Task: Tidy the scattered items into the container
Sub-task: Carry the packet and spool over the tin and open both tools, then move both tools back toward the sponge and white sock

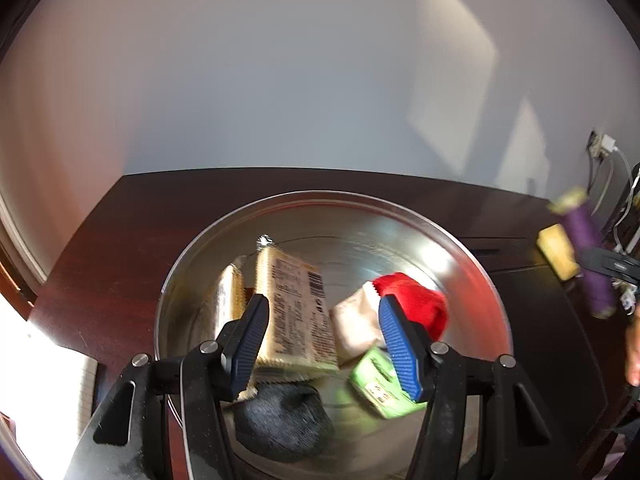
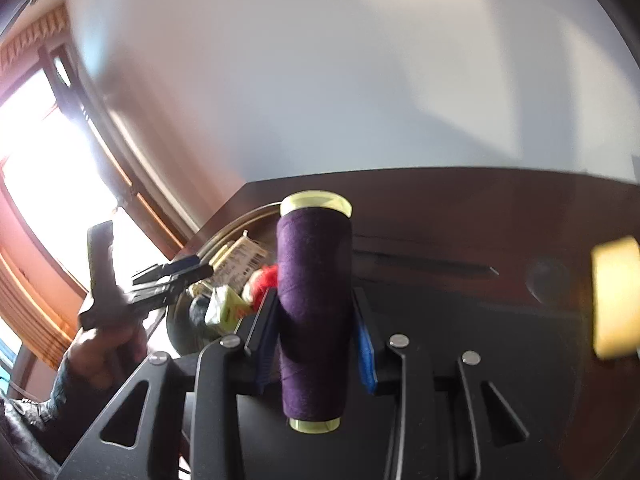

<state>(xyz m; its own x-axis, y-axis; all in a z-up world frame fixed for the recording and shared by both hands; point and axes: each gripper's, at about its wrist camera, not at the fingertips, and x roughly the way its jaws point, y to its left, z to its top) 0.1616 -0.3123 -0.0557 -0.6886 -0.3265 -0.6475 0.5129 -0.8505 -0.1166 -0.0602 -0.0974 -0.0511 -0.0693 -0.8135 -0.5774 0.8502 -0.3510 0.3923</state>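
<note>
Purple thread spool [image 2: 314, 312] stands clamped upright in the right gripper [image 2: 316, 336], beside the round metal tin [image 1: 472, 256] on a dark wooden table [image 1: 120, 240]. Left gripper [image 1: 324, 344] hangs spread, unladen, above the tin; white wall [image 1: 280, 80] behind.

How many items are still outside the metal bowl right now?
2 in view: the purple thread spool, held in the right claw, and a yellow block on the dark table right of the metal bowl. Others may lie out of frame.
</note>
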